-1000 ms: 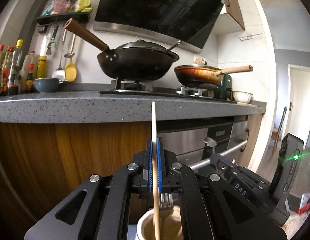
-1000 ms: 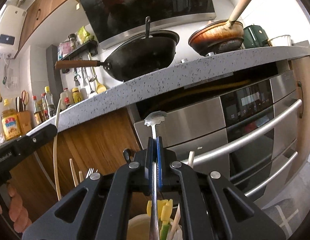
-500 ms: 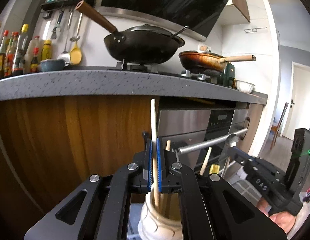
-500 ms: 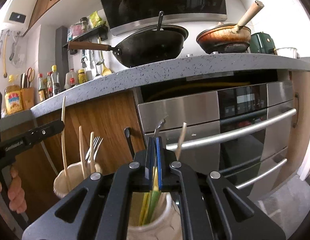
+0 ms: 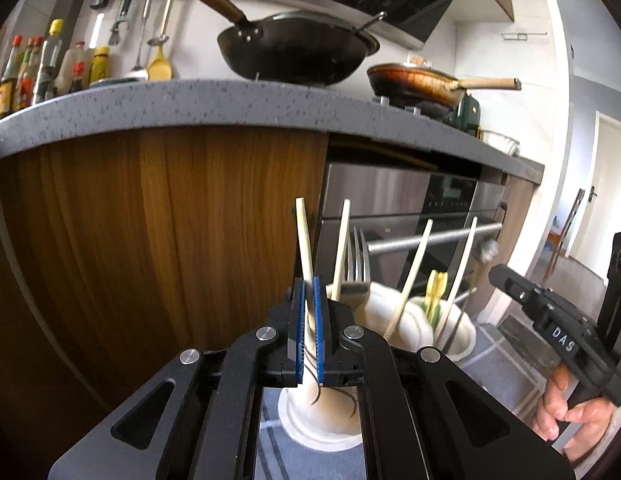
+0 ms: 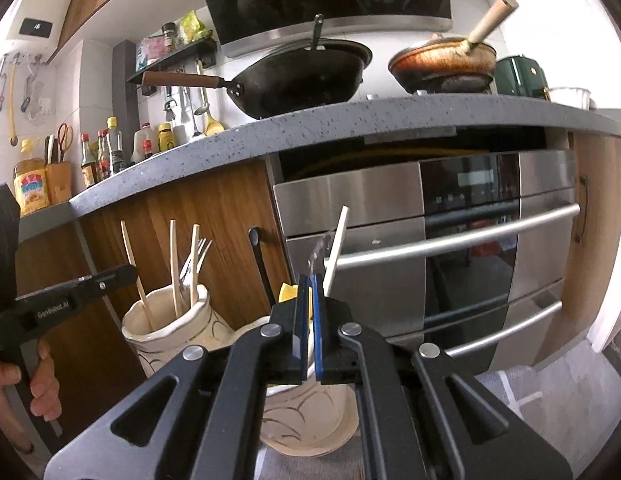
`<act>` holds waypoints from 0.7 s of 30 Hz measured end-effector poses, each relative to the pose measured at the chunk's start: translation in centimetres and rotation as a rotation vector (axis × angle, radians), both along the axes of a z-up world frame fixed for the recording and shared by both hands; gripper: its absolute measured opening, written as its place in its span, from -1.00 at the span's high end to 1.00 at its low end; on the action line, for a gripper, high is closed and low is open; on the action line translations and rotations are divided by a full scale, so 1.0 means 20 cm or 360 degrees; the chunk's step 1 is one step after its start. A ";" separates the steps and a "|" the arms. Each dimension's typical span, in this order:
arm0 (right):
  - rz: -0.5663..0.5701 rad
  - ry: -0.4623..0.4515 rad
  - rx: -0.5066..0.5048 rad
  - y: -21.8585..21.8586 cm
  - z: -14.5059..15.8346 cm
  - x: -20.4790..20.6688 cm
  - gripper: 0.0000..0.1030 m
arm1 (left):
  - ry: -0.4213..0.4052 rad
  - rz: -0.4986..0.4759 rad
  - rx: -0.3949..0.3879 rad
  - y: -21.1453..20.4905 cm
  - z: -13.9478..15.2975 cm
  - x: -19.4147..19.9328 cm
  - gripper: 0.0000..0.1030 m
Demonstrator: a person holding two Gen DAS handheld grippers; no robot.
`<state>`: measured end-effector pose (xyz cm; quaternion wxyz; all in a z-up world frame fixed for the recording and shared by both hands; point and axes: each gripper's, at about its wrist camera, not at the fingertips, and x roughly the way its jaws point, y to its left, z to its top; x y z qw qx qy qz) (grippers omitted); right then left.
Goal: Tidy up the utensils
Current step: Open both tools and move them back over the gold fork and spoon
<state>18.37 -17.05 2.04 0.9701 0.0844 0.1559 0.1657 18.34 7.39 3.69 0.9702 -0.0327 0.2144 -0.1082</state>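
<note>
We lower a chopstick point(image 5: 304, 240) in our left claw point(image 5: 309, 334) and a spoon point(image 6: 317, 256) in our right claw point(image 6: 308, 330), both squeezed tight. Next, we let go into the jars point(image 6: 158, 332) just below.

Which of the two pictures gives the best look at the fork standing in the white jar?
The left wrist view. There the fork stands just past the left gripper, its tines sharp against the oven door, in the near white jar. The right wrist view shows the same fork smaller, off to the left, partly mixed in with chopsticks.
</note>
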 end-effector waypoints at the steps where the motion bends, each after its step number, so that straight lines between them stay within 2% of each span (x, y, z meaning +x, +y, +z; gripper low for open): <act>1: -0.0005 0.0004 0.0002 0.00 0.00 0.00 0.97 | 0.0009 -0.0003 0.0004 0.00 -0.01 0.00 0.90; 12: -0.0001 0.0051 0.0010 0.00 -0.01 0.03 0.94 | 0.0042 0.0004 0.0059 -0.02 -0.04 0.03 0.90; 13: 0.0000 0.0060 0.0008 0.00 0.00 0.03 0.92 | 0.0045 0.0002 0.0060 -0.02 -0.04 0.03 0.84; 14: 0.0006 0.0073 0.0010 -0.01 0.00 0.03 0.80 | 0.0054 -0.0005 0.0059 -0.02 -0.03 0.03 0.77; 16: 0.0023 0.0093 0.0031 -0.02 0.02 0.02 0.35 | 0.0045 0.0008 0.0063 -0.02 -0.01 0.02 0.41; 17: 0.0044 0.0102 0.0051 -0.03 0.03 0.02 0.07 | 0.0034 0.0011 0.0061 -0.02 0.01 0.01 0.34; 19: 0.0065 0.0115 0.0049 -0.05 0.06 -0.01 -0.02 | 0.0024 0.0008 0.0042 -0.02 0.04 -0.02 0.06; 20: 0.0075 0.0118 0.0037 -0.06 0.08 -0.03 -0.17 | 0.0020 0.0000 0.0027 -0.02 0.06 -0.05 -0.01; 21: 0.0088 0.0116 0.0036 -0.07 0.10 -0.05 -0.36 | 0.0015 0.0000 0.0019 -0.02 0.07 -0.07 -0.18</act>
